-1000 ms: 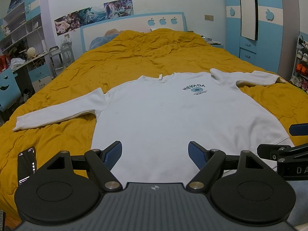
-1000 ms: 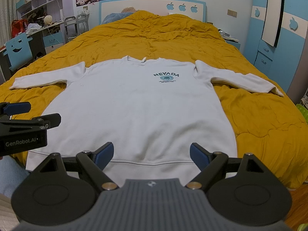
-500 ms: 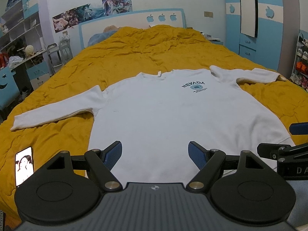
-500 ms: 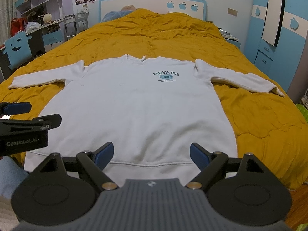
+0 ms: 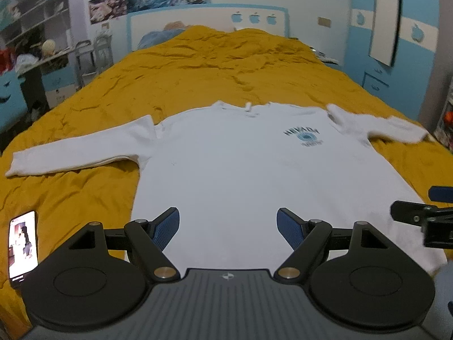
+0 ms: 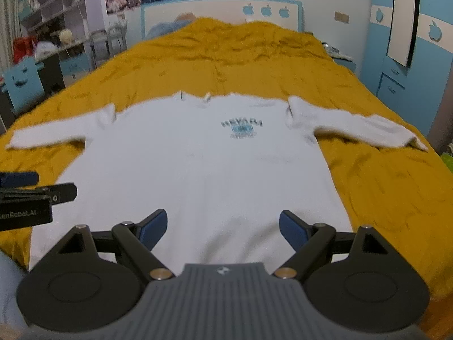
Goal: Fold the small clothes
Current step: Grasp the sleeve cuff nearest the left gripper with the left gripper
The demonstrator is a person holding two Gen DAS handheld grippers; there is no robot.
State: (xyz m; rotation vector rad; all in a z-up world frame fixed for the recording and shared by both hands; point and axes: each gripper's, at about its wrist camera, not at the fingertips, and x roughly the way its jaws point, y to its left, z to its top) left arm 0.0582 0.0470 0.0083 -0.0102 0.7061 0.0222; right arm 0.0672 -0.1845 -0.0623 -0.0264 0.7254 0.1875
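A white long-sleeved sweatshirt (image 5: 240, 164) with a blue NEVADA print lies flat, front up, on the yellow bedspread (image 5: 215, 70), sleeves spread to both sides. It also shows in the right wrist view (image 6: 203, 170). My left gripper (image 5: 228, 226) is open and empty above the sweatshirt's hem, left of centre. My right gripper (image 6: 223, 228) is open and empty above the hem, right of centre. Each gripper shows at the edge of the other's view: the right gripper (image 5: 424, 212), the left gripper (image 6: 31, 195).
A phone (image 5: 23, 245) with a lit screen lies on the bedspread near the left front corner. A desk and shelves (image 5: 34, 56) stand left of the bed, a blue wardrobe (image 5: 396, 42) to the right. The headboard (image 5: 209, 19) is at the far end.
Both grippers have shifted forward and to the left over the hem; both stay open. The phone has come fully into the left wrist view. The sweatshirt has not moved.
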